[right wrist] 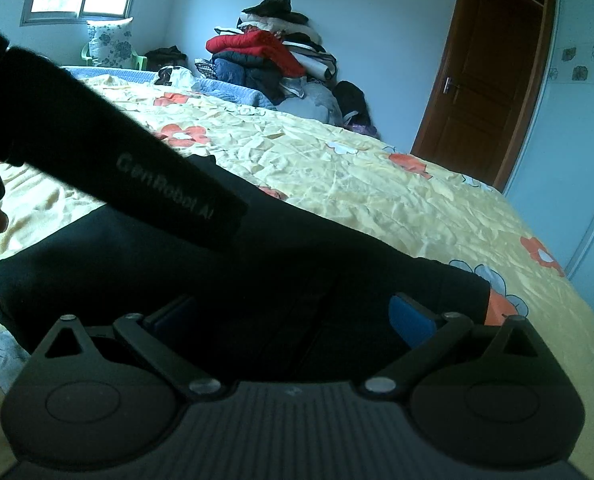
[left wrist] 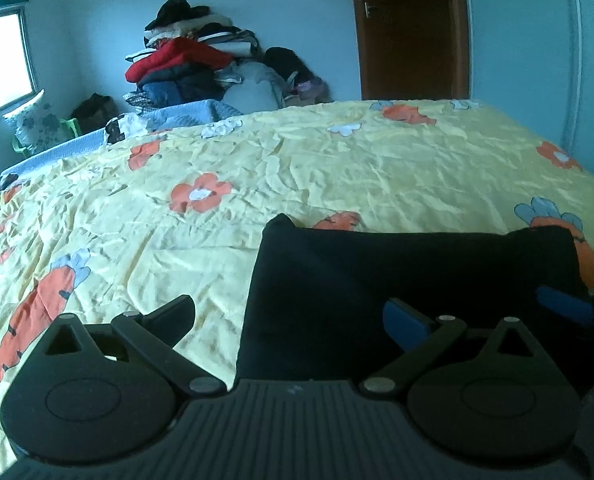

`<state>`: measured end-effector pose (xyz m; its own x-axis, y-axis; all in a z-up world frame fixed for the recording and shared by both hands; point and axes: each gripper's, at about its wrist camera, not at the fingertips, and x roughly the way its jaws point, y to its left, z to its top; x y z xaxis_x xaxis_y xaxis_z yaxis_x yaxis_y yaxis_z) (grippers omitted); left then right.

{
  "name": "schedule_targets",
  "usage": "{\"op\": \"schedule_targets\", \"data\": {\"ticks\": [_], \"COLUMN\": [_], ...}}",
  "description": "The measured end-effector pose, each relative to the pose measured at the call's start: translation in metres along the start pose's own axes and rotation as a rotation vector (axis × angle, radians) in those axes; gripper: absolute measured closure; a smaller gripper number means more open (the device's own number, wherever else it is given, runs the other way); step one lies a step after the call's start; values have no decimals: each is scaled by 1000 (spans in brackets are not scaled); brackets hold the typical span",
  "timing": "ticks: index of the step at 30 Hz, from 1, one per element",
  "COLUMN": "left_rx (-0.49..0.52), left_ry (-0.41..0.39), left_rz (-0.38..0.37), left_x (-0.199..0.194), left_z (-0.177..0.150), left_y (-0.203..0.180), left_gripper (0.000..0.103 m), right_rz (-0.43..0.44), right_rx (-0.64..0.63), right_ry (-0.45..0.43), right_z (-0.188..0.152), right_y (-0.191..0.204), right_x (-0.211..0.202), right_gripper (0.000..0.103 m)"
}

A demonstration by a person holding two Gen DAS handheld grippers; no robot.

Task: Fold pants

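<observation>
Black pants [left wrist: 409, 276] lie folded into a flat block on the yellow flowered bedsheet [left wrist: 297, 168]. My left gripper [left wrist: 293, 312] is open at the block's near left corner, its left finger over the sheet and its blue-padded right finger over the pants. The right gripper's blue pad [left wrist: 563, 302] shows at the block's right edge. In the right wrist view the pants [right wrist: 297, 280] fill the lower middle, and my right gripper [right wrist: 293, 316] is open over their near edge. The left gripper's black body [right wrist: 137, 168] crosses that view on the left.
A tall pile of clothes [left wrist: 189, 64] stands against the far wall beyond the bed. A brown door [left wrist: 409, 28] is at the back right. A window [left wrist: 1, 60] and a green chair with a pillow [left wrist: 37, 124] are at the far left.
</observation>
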<state>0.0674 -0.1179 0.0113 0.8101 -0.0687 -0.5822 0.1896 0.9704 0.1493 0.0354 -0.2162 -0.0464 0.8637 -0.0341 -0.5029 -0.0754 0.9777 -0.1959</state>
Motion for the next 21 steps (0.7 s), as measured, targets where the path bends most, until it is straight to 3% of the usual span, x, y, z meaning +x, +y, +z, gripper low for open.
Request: {"op": "schedule_targets", "data": {"ticks": [6, 11, 15, 17, 19, 21], "left_rx": [-128, -185, -56, -31, -57, -130], "left_ry": [-15, -93, -111, -58, -21, 19], "left_rz": [-66, -63, 58, 79, 101, 210], "left_x": [-11, -29, -32, -28, -25, -21], "left_z": [11, 18, 23, 28, 31, 33], "left_y": [27, 34, 16, 13, 15, 20], "left_gripper": [1, 0, 0, 0, 0, 0], "right_rz": [0, 0, 0, 0, 0, 0], "right_rx": [0, 0, 0, 0, 0, 0], "right_ry": [0, 0, 0, 0, 0, 0], "right_z": [0, 0, 0, 0, 0, 0], "right_y": [0, 1, 1, 1, 1, 1], "right_x": [0, 0, 0, 0, 0, 0], "right_gripper": [0, 0, 0, 0, 0, 0]}}
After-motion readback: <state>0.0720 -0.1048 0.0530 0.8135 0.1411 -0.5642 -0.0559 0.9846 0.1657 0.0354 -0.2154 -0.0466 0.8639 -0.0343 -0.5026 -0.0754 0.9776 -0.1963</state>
